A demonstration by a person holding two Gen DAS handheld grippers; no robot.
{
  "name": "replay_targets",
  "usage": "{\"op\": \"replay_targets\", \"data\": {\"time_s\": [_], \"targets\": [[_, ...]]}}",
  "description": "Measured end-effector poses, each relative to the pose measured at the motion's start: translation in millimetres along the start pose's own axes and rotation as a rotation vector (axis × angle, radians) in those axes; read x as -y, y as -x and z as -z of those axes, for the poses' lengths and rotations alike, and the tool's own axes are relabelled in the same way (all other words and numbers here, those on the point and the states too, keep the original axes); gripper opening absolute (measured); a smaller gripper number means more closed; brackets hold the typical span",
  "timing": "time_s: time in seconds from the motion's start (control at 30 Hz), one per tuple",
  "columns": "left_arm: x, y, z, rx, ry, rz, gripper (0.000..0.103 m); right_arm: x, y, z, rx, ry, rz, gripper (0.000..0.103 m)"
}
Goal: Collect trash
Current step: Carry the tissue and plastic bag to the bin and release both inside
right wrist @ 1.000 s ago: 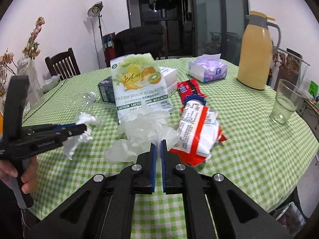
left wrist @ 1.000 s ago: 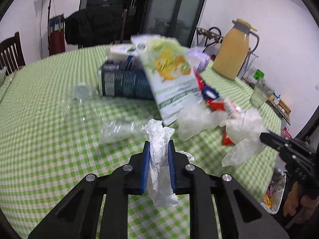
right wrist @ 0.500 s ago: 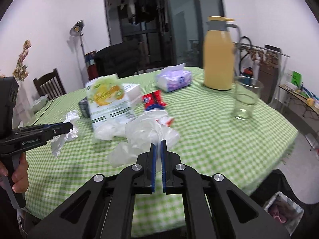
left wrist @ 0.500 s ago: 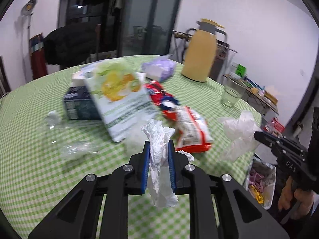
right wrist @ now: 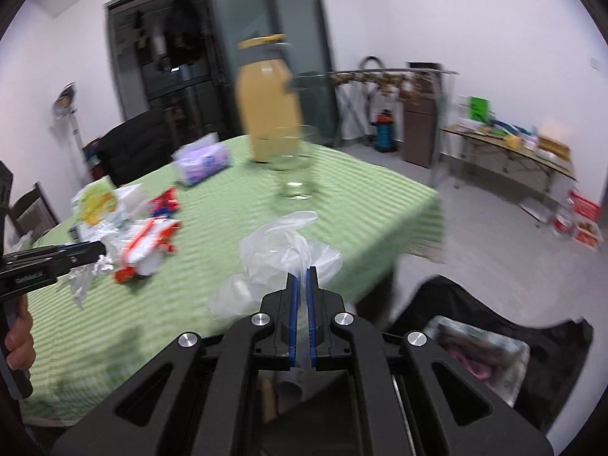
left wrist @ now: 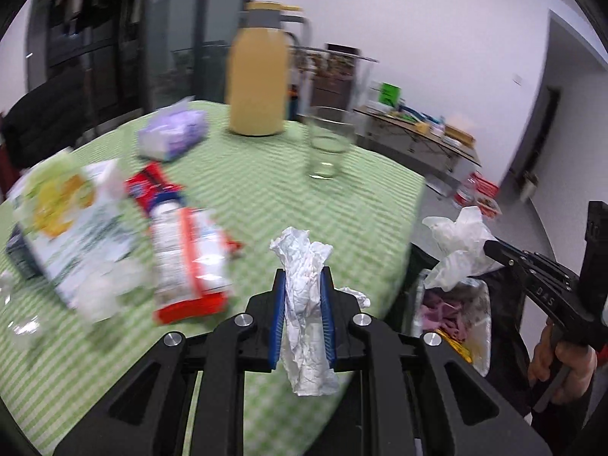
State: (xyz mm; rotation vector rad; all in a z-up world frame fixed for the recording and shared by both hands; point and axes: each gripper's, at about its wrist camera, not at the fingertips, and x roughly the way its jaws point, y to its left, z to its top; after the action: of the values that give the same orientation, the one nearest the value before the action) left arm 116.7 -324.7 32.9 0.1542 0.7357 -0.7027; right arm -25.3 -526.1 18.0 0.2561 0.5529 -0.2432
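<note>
Round table under a green-and-white checked cloth (left wrist: 266, 197), taken as landmark. On its left part: a white pet-food pouch printed with yellow fruit (left wrist: 72, 224); beside it, toward the table's middle, a red-and-white plastic snack wrapper (left wrist: 186, 258). Farther back: a purple tissue pack (left wrist: 173, 135), a tall yellow thermos jug with grey collar (left wrist: 258, 76), and a clear drinking glass (left wrist: 328, 144) in front of the jug. Over the table's near edge: left gripper (left wrist: 303, 285), blue pads clamped on a crumpled white paper tissue (left wrist: 306, 304). Off the table's right edge: right gripper (right wrist: 302, 283), pads pressed together on a translucent white plastic glove (right wrist: 281, 250), a person's hand (left wrist: 562, 357) on its handle. Below the right edge, on the floor: a black-lined trash bag (left wrist: 456, 315), open, holding pink and yellow scraps.
</note>
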Motion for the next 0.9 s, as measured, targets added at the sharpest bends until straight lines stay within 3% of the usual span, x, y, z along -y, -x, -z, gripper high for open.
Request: {"op": "replay_targets", "data": {"time_s": [0.2, 0.43, 0.77, 0.87, 0.9], "targets": [[49, -28, 0, -0.039, -0.064, 0.097, 0.015, 62, 10, 22, -0.033, -0.066, 0.111, 0.005], [108, -56, 0, -0.07, -0.198, 0.145, 0.015, 122, 14, 54, -0.105, -0.139, 0.223, 0.005], [178, -111, 6, -0.162, -0.285, 0.271, 0.015, 167, 2, 88, -0.2, -0.221, 0.273, 0.005], [191, -135, 14, -0.226, -0.286, 0.321, 0.015, 177, -3, 97, -0.228, -0.253, 0.286, 0.009], [196, -144, 17, -0.252, -0.282, 0.338, 0.015, 180, -3, 99, -0.229, -0.262, 0.292, 0.015]]}}
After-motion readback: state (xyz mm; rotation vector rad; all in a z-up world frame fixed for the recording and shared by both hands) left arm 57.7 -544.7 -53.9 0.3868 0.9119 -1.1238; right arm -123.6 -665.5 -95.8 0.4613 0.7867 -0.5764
